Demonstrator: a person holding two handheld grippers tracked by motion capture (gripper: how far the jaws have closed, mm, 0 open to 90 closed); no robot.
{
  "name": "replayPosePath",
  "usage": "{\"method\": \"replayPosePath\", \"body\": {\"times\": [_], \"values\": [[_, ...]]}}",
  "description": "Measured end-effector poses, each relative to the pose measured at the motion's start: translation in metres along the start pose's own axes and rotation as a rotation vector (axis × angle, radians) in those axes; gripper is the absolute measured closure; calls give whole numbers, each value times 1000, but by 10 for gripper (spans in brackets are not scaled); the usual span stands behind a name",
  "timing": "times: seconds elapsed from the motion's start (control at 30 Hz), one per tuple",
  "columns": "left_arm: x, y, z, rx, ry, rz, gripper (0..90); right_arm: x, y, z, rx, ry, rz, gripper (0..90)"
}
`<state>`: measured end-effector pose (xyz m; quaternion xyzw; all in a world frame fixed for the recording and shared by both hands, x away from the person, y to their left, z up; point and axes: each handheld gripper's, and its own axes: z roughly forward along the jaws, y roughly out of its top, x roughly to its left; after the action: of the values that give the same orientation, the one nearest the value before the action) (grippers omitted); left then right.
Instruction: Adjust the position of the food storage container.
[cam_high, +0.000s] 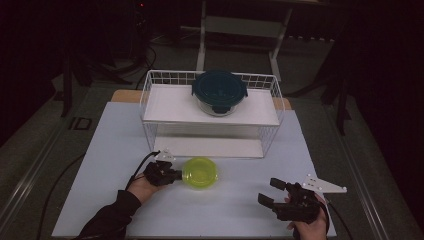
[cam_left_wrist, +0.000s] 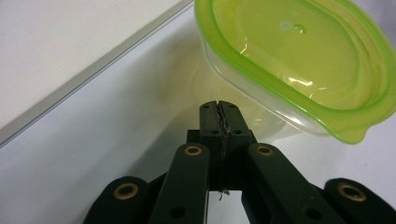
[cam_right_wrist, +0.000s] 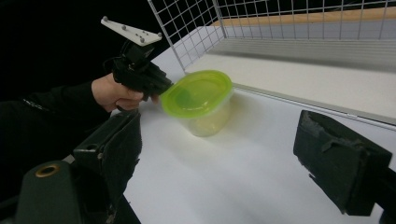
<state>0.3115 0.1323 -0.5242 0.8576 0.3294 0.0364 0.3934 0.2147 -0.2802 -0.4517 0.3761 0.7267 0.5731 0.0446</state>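
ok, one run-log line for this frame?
left gripper: shut, empty, tips at green-lidded container | right gripper: open, empty, apart | blue-lidded glass container: on wire rack upper shelf

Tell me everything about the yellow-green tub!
The yellow-green tub is a small clear plastic container with a bright lime lid snapped on, and looks empty. It stands upright on the pale table, just before the wire rack. The left gripper, jaws shut, is right against its side under the lid's rim.

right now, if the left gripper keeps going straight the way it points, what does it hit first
Probably the green-lidded container. The left gripper has its fingers shut and aimed at the clear wall just under the lid's rim, very close; whether they already touch is unclear.
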Motion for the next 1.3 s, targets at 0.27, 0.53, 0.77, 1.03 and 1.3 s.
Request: {"method": "replayPosePath", "body": {"times": [0.27, 0.53, 0.77, 1.03, 1.3], "values": [[-8, 2, 9, 10, -23, 11, 887, 0, 0, 0, 2, 0, -1, 149], [-11, 8, 16, 11, -27, 9, 887, 1, 0, 2, 6, 2, -4, 149], [-14, 14, 25, 6, -38, -1, 887, 0, -1, 2, 11, 5, 1, 149], [-19, 19, 30, 7, -50, 10, 887, 1, -1, 2, 13, 3, -2, 149], [-25, 23, 35, 14, -64, 18, 887, 0, -1, 2, 13, 2, -1, 149]]}}
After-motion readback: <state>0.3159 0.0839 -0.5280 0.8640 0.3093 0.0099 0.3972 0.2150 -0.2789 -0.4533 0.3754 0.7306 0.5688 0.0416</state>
